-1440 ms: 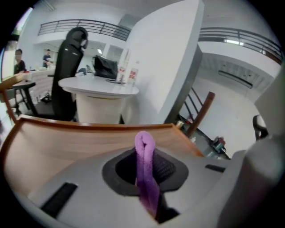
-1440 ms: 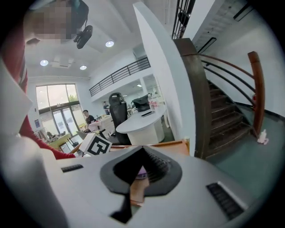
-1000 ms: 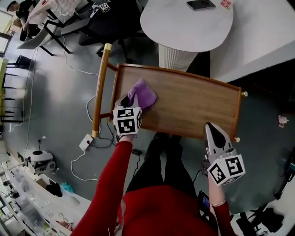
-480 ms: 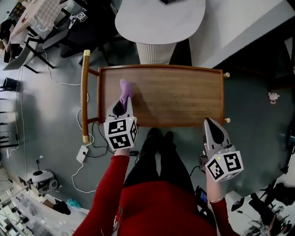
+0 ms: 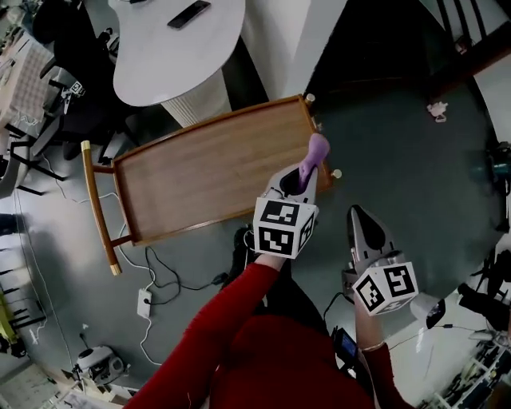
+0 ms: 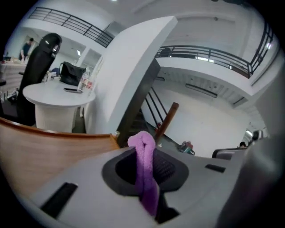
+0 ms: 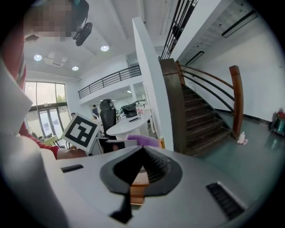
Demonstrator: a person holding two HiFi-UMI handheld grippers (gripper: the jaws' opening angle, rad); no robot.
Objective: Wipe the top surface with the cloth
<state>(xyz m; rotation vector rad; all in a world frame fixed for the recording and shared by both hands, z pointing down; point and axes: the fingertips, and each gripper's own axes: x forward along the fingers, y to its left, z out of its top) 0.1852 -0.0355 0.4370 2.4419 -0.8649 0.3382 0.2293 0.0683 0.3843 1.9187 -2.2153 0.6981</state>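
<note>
Two tongs: left tongs point(image 5: 300, 176) clamped on the purple cloth point(image 5: 318, 148) at the wooden surface's point(image 5: 207, 176) 3 o'clock end; right tongs point(image 5: 357, 214) pressed together, empty, off it at 5 o'clock.

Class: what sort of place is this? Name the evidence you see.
Likely an open-plan office or lab: a round white table, a black office chair, a dark staircase with wooden handrail.

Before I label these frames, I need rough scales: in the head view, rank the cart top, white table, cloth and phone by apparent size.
1. cart top
2. white table, though the frame cuts part of it off
3. cloth and phone: both small and look about alike, so I leave them unranked.
</note>
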